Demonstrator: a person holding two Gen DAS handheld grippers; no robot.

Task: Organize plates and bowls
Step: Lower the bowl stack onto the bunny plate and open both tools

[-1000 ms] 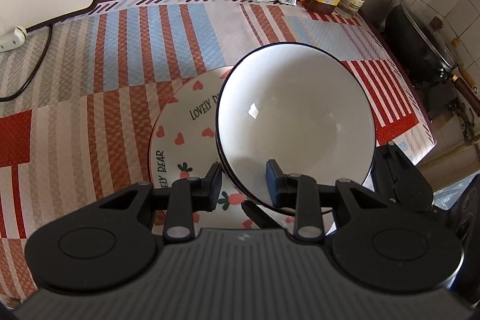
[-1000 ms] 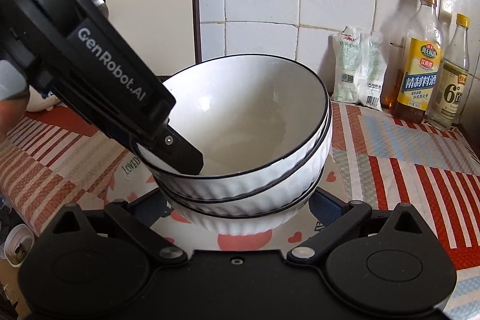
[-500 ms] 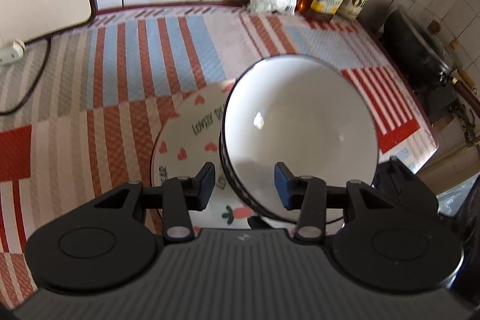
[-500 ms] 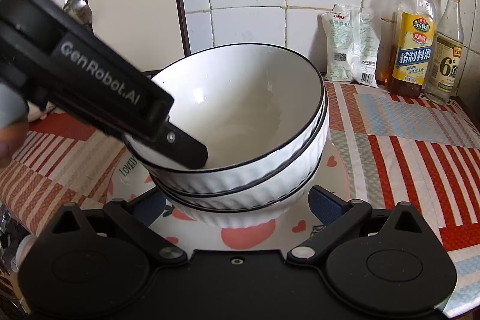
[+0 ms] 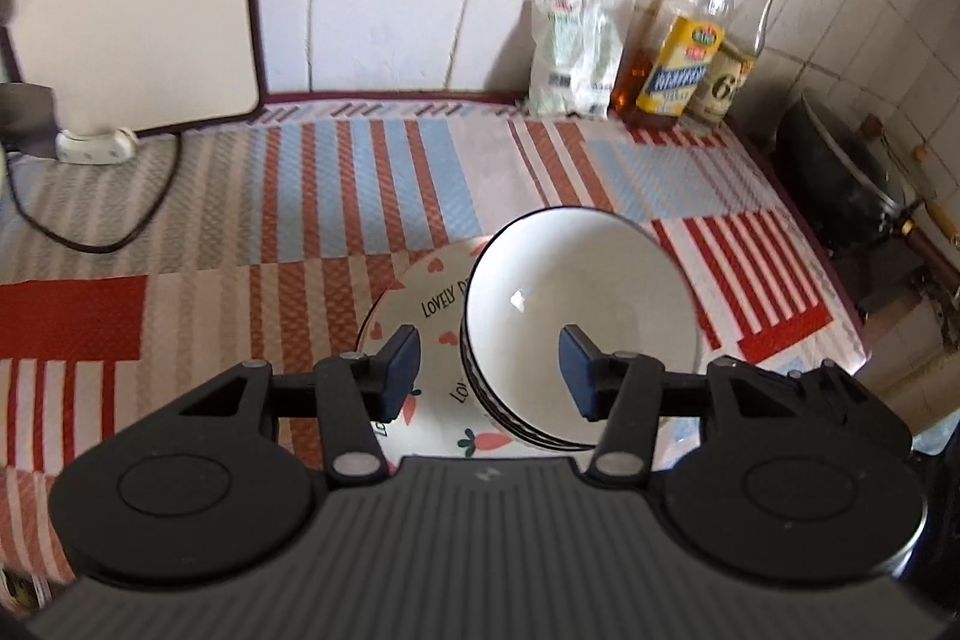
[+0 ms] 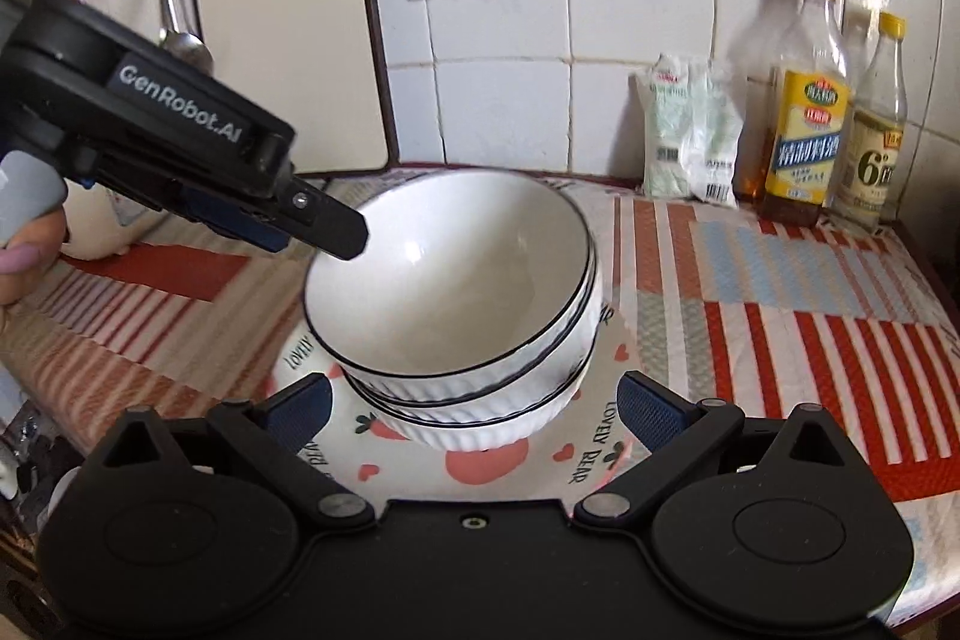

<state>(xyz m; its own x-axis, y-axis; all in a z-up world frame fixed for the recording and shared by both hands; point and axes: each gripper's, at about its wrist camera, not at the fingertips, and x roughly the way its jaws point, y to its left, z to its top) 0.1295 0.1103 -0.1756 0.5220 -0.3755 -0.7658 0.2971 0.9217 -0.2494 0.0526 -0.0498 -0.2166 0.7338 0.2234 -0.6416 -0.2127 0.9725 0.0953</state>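
Left gripper now wide, lifted clear of bowl stack. Right gripper wide, empty, near base. Stack rests on plate on table. Stacking likely done.

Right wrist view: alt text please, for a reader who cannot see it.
A stack of white bowls sits on a heart-print plate between the open right gripper fingers. The open left gripper hangs above the stack's left rim, clear of it.
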